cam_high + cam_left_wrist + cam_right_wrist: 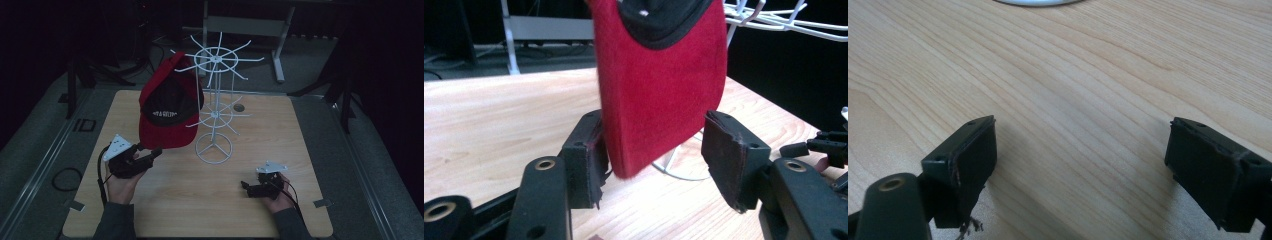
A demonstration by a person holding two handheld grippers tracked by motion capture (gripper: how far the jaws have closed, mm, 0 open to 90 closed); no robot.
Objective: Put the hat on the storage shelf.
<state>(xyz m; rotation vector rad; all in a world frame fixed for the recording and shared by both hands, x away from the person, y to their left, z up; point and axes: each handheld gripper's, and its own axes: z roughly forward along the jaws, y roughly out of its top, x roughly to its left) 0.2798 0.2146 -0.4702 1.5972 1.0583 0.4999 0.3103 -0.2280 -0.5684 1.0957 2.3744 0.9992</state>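
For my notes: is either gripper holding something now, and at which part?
Nothing is gripped. The left gripper is open, with the red cap's brim hanging between its jaws. The right gripper is open above the table.

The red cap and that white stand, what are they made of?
The red cap looks like soft brushed fabric, maybe suede-like cotton: its brim shows a matte, fuzzy nap in the left gripper view. The white stand seems to be thin metal wire with a white coating, judging by its slim rods and smooth finish.

left tool [150, 151] jaws apart, right tool [246, 186] jaws apart
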